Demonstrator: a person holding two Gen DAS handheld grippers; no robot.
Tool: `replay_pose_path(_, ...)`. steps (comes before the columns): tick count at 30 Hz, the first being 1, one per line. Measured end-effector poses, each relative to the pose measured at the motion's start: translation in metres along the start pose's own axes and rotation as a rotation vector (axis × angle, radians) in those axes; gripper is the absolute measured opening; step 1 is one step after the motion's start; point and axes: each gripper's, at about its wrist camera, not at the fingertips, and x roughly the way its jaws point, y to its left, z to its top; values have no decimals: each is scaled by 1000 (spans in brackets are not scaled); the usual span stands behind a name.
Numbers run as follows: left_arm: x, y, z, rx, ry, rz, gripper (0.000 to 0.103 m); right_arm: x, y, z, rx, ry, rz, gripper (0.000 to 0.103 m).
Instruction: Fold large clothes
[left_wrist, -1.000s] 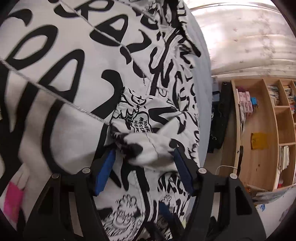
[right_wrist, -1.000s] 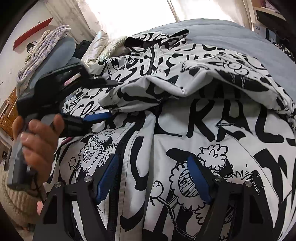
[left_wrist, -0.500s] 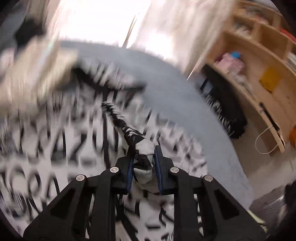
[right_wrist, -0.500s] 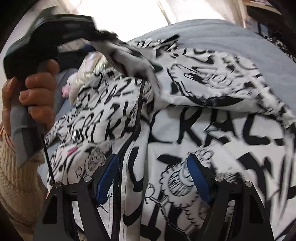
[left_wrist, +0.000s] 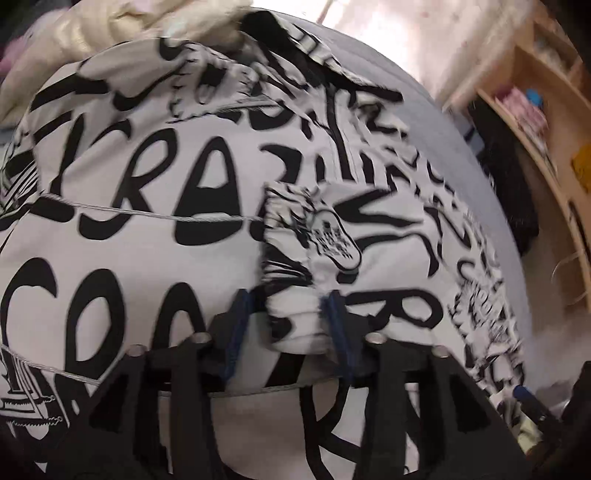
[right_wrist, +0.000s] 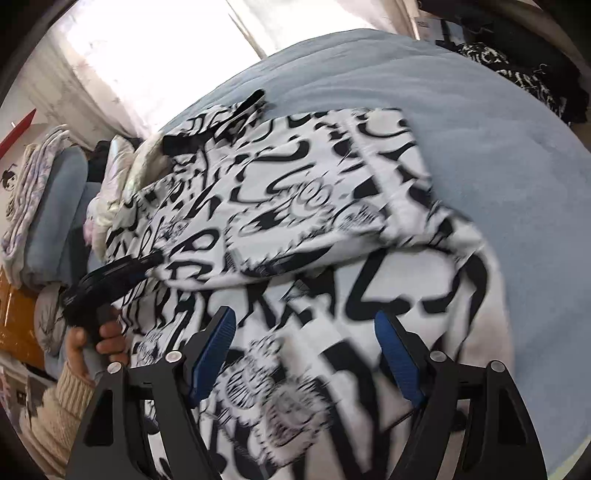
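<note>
On the blue bed cover (right_wrist: 461, 122) lies the black-and-white printed jacket (right_wrist: 295, 206), one sleeve folded across it. Left gripper (left_wrist: 291, 325): fingers apparently parted around the bunched cuff (left_wrist: 295, 273), though blurred. Right gripper (right_wrist: 306, 354): spread wide over the jacket, holding nothing.

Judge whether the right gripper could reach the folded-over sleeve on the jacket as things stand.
Probably yes: the right gripper is open above the jacket, and the sleeve lies just ahead with nothing between.
</note>
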Motion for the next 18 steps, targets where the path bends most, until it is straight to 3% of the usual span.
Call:
replay_pose_path(4, 8, -2, 16, -9, 23, -11, 49, 9, -16, 48, 9, -19, -33, 88)
replay_pose_path(9, 22, -1, 23, 38, 14, 38, 49, 49, -39, 129, 26, -18, -89, 88)
replay_pose_path(14, 34, -17, 33, 105, 30, 128, 53, 117, -78, 200, 157, 32, -101, 87)
replay_pose_path(16, 38, -24, 35, 120, 41, 159, 55, 144, -97, 218, 239, 62, -62, 87)
replay_pose_path(18, 45, -31, 41, 137, 43, 198, 55, 162, -107, 227, 286, 74, -28, 73)
